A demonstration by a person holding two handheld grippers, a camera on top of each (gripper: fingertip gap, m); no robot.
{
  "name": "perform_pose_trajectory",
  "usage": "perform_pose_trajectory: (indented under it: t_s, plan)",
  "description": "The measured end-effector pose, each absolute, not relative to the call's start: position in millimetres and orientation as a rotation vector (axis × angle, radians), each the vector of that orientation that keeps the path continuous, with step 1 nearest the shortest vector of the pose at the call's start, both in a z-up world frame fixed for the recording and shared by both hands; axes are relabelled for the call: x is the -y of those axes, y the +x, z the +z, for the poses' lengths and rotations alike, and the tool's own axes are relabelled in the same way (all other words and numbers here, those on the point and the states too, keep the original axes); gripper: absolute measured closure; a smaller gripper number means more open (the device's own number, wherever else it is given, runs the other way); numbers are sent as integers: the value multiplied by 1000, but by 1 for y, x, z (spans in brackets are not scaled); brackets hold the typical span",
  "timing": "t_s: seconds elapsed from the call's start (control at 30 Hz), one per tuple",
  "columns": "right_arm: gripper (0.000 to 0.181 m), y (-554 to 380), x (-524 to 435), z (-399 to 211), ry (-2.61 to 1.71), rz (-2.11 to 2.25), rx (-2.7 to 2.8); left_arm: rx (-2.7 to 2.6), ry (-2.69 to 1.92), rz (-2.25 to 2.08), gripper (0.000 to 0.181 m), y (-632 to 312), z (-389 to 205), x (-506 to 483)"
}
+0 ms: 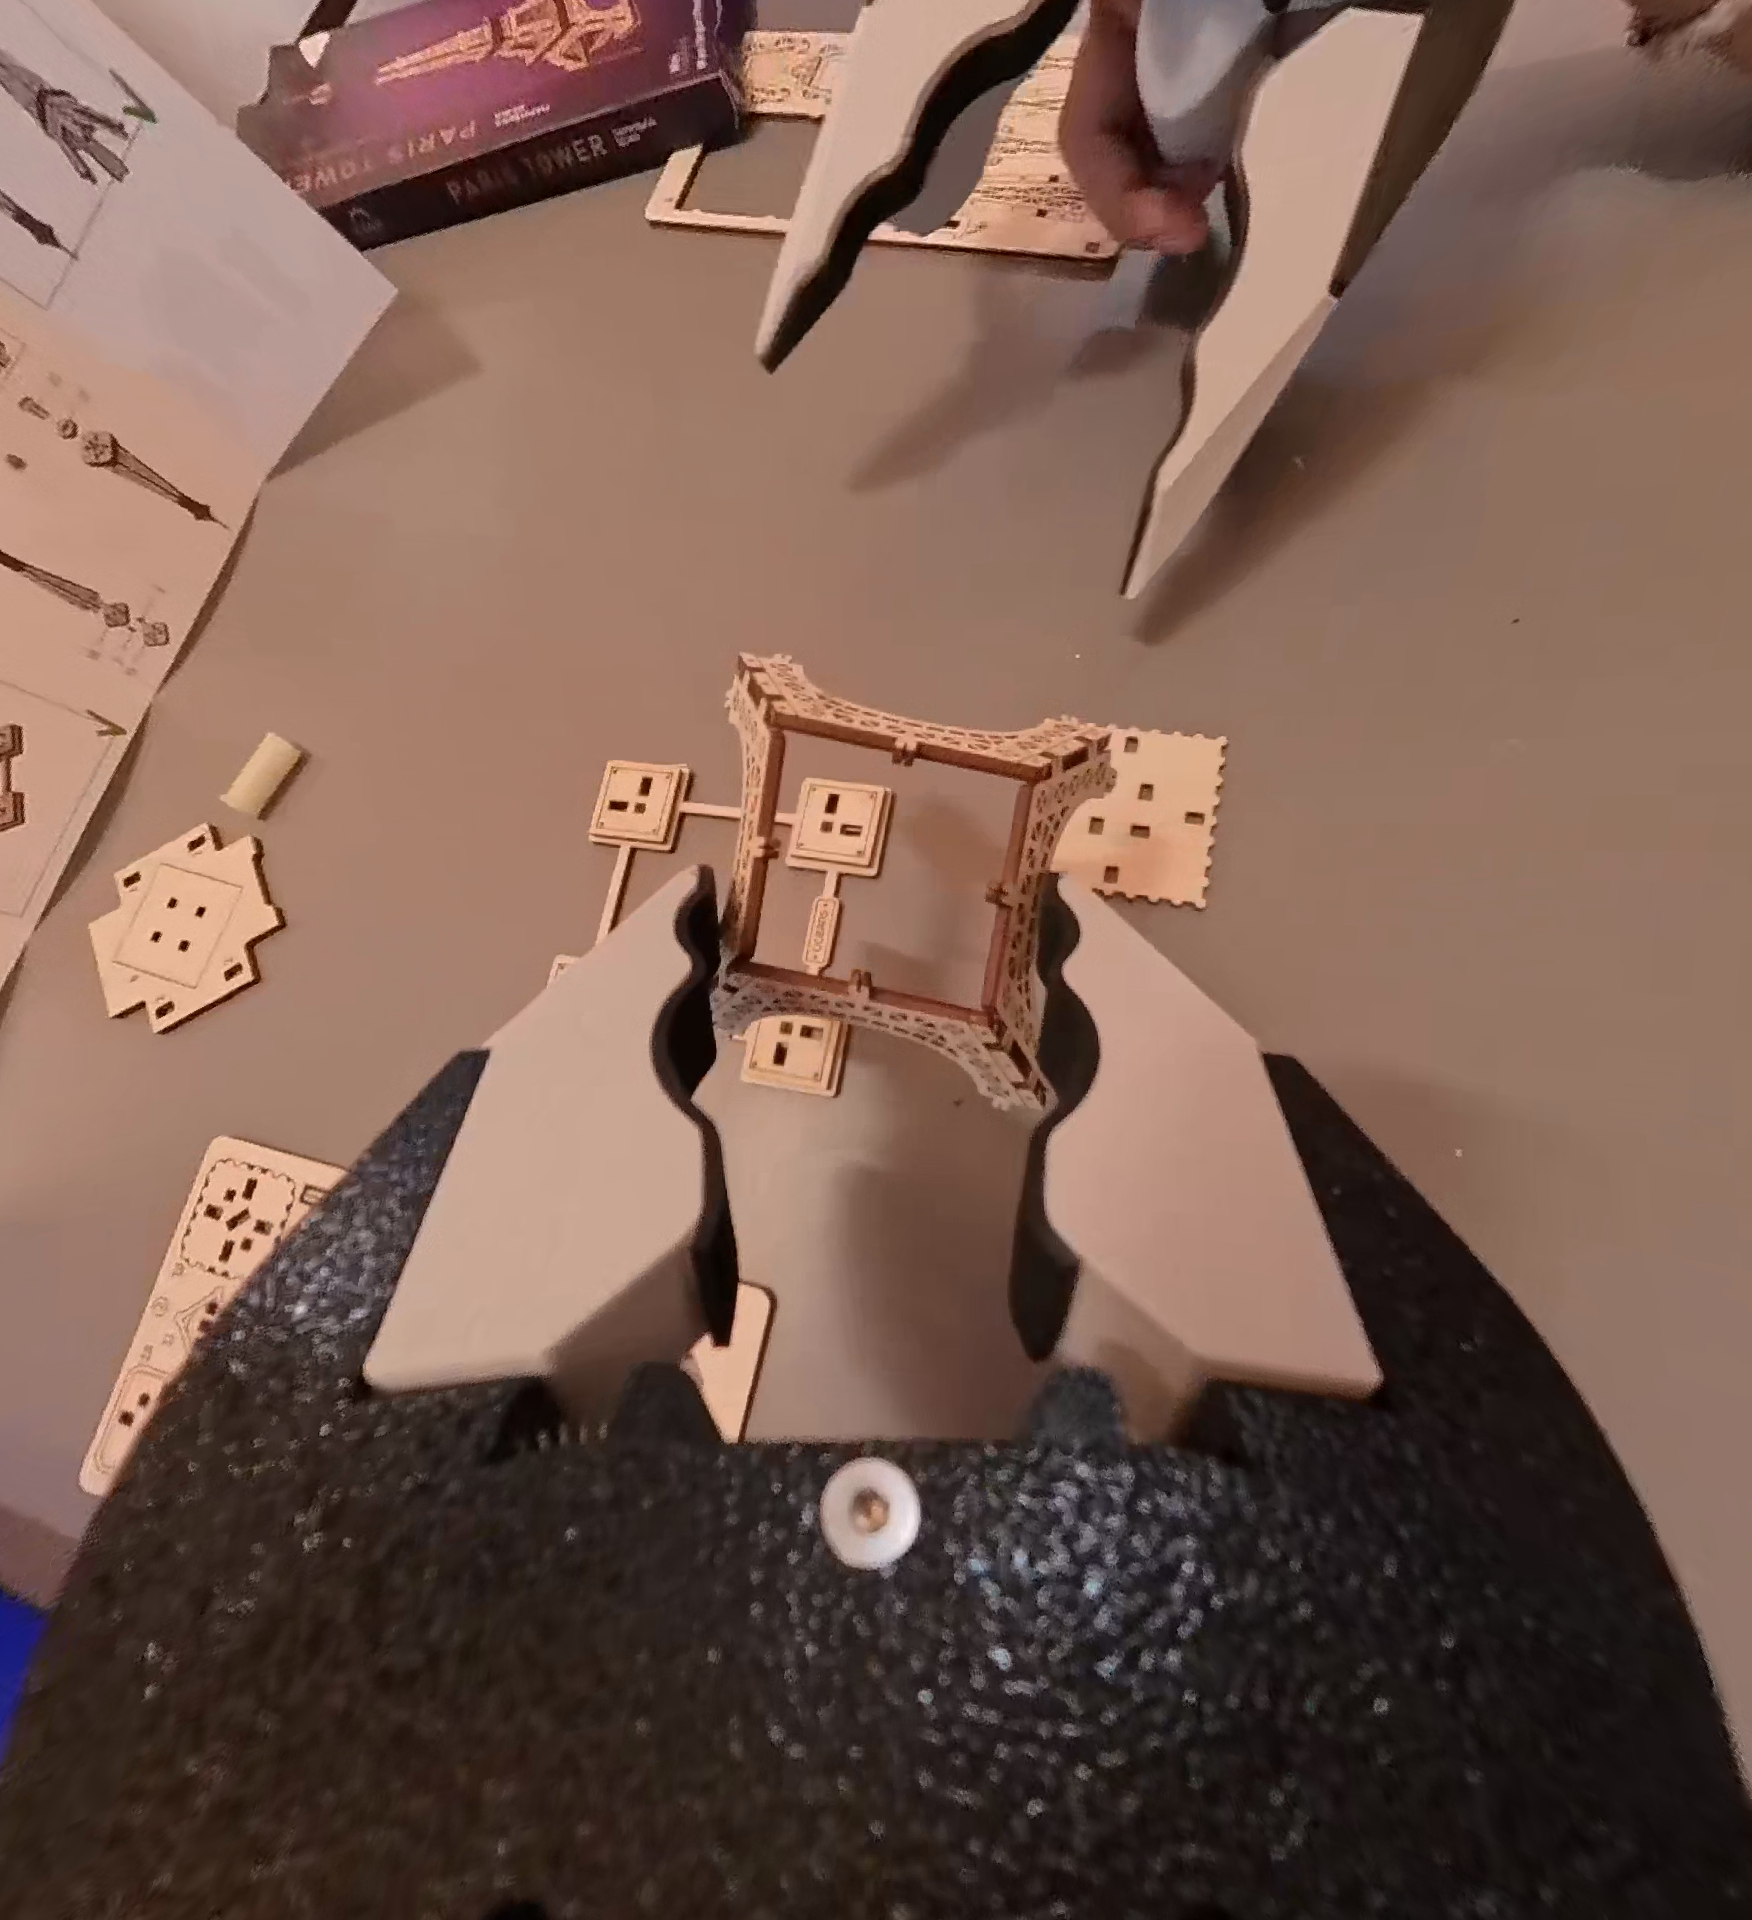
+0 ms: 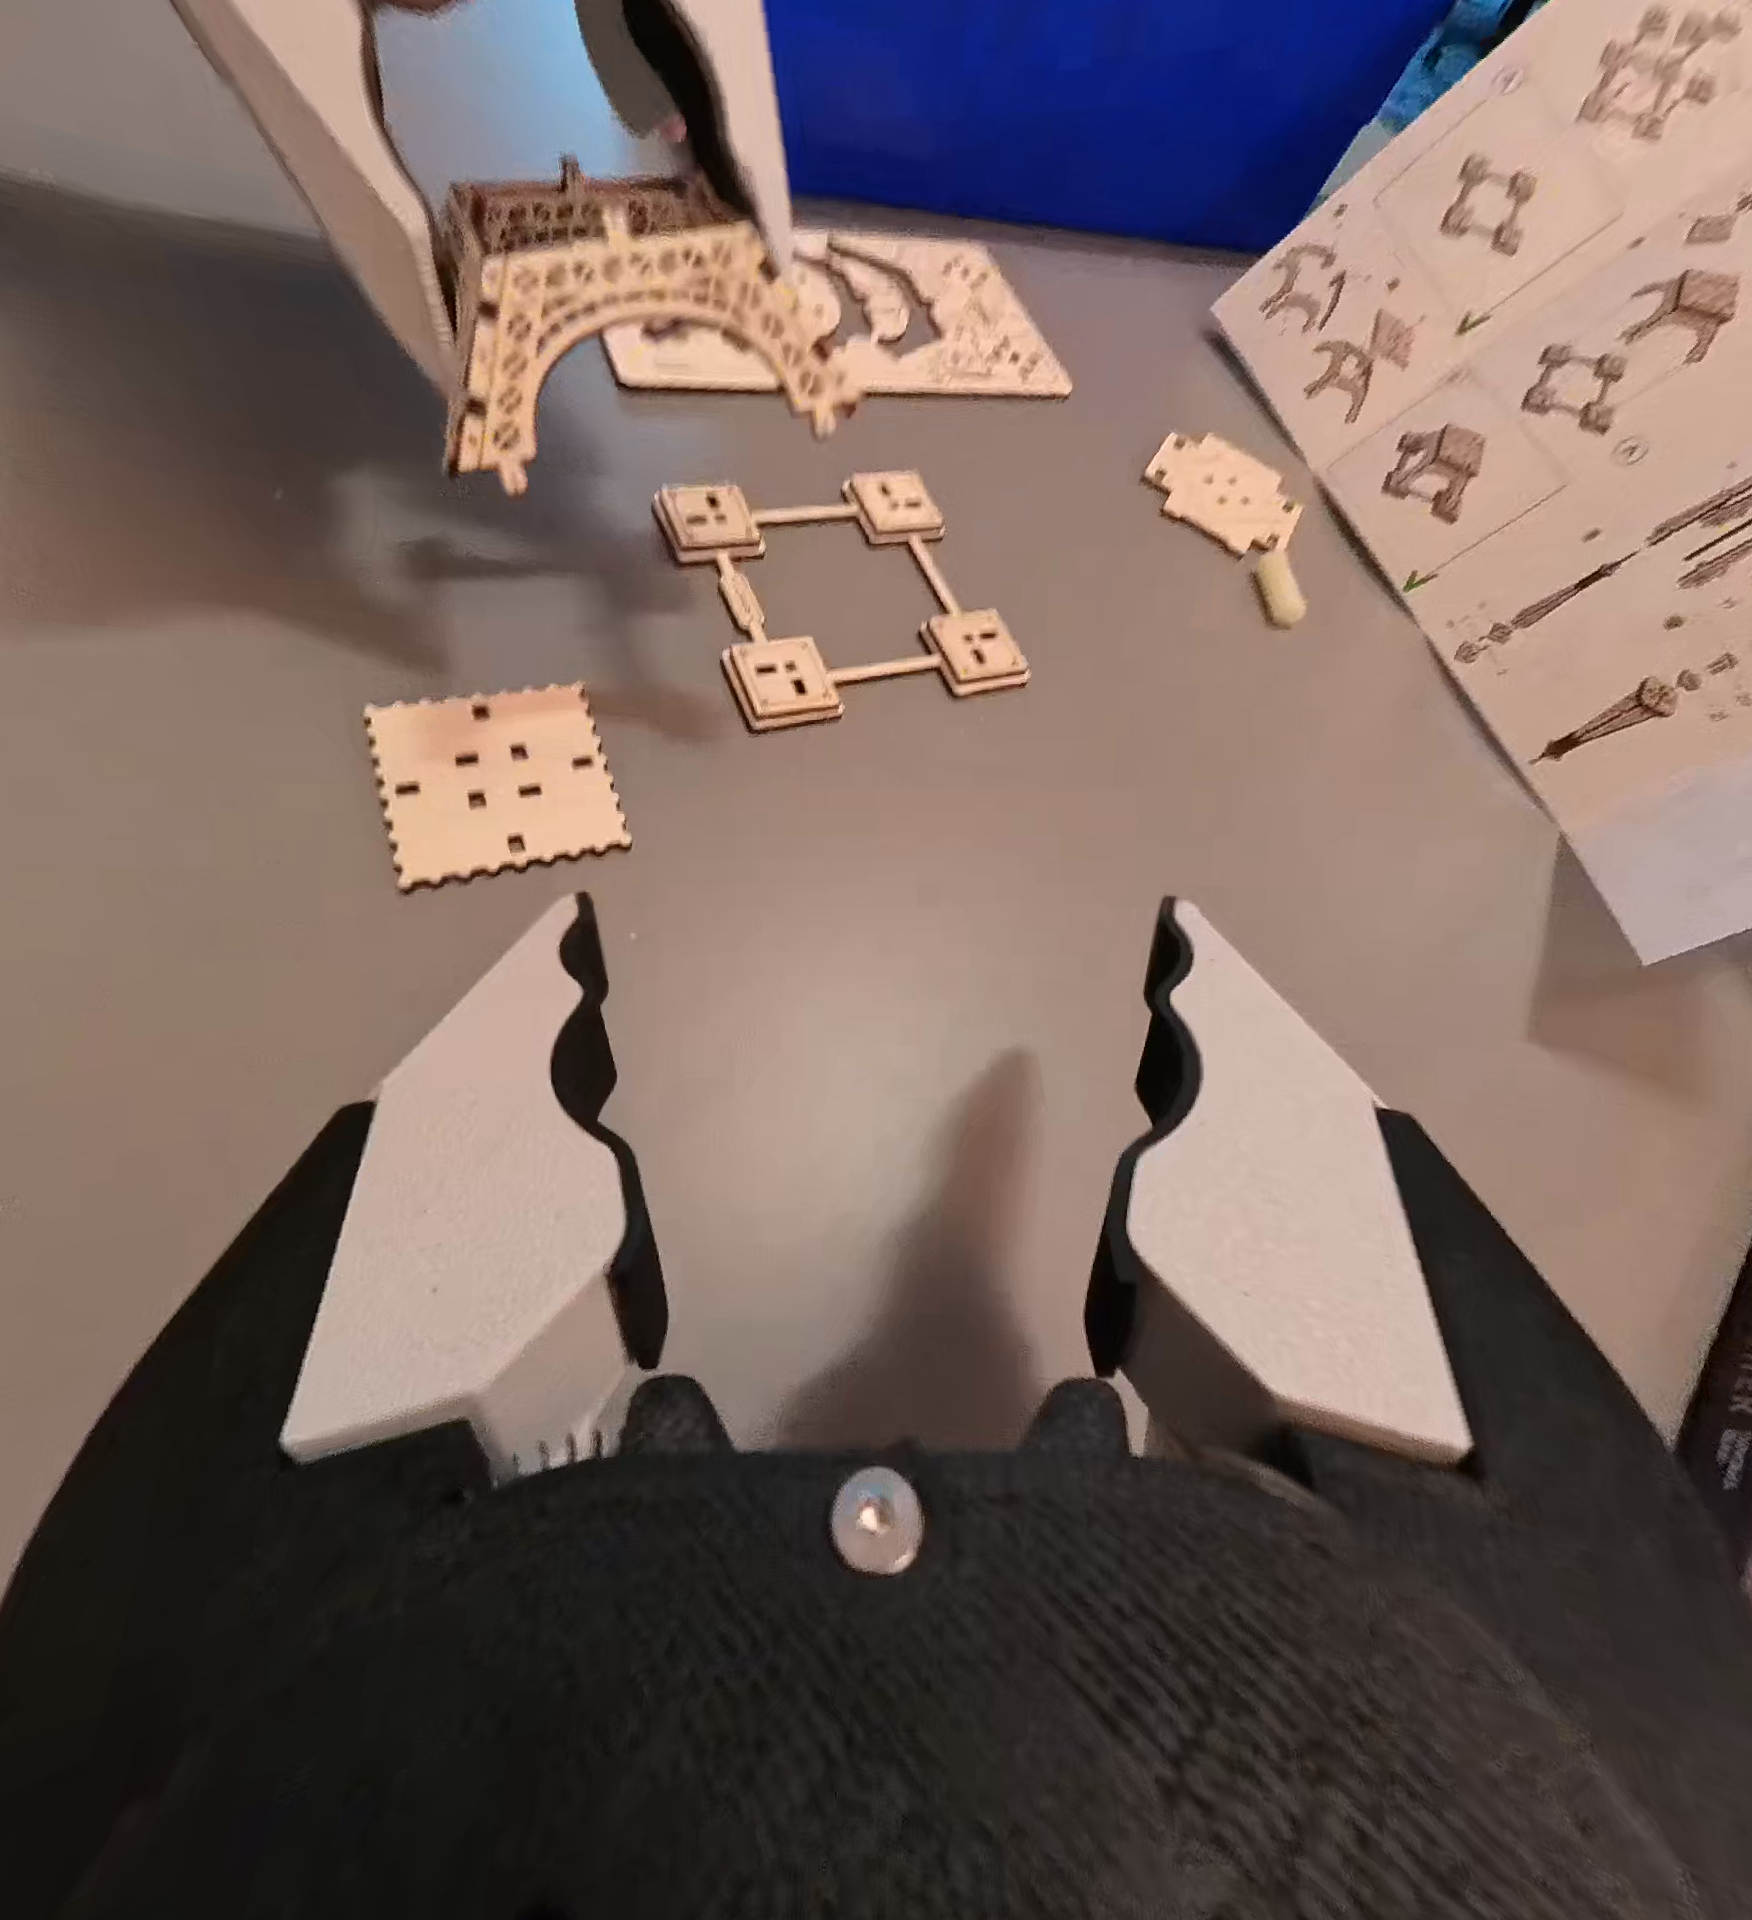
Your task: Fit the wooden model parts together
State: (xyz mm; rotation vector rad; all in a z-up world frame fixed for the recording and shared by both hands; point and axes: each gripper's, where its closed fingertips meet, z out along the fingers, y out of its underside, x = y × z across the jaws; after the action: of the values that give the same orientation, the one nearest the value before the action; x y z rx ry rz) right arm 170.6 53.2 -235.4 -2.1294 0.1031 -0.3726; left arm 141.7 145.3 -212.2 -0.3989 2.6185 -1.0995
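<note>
Wooden arched frame point(image 1: 903, 894): pale laser-cut plywood, four lattice-pierced sides joined in an open square, each side curving out to splayed legs with small tabs at the feet. The left gripper point(image 1: 882, 914) is clamped on it, one finger against each of two opposite sides. In the right wrist view the arched frame point(image 2: 633, 312) hangs clear of the grey worktop point(image 2: 851, 831), its feet not touching the surface.

Four-pad base point(image 2: 841, 597): four small square slotted pads linked by thin strips into a square outline, lying flat on the worktop just below and beside the raised frame. In the left wrist view the four-pad base point(image 1: 836, 826) shows through the open middle of the frame.

Square plate point(image 2: 498, 784): flat, serrated edges, rectangular slots, lying near the base.

Stepped plate point(image 1: 186, 930): cross-like outline, four small holes, lying well to the left, with a short pale cylinder point(image 1: 264, 774) beside it.

Right gripper point(image 2: 877, 1039): pale fingers with wavy black inner pads spread apart, nothing between them, above bare worktop.

Printed instruction sheets point(image 2: 1578, 468) and a dark purple box point(image 1: 508, 114) lie at the edges
</note>
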Motion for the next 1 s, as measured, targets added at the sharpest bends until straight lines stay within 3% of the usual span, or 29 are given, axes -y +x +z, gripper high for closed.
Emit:
perform_pose_trajectory:
  t_s: [1.0]
  plan:
    - [83,171,-43,-259,-2246,-319,-127,-2733,-456,-983,122,136,-233,-161]
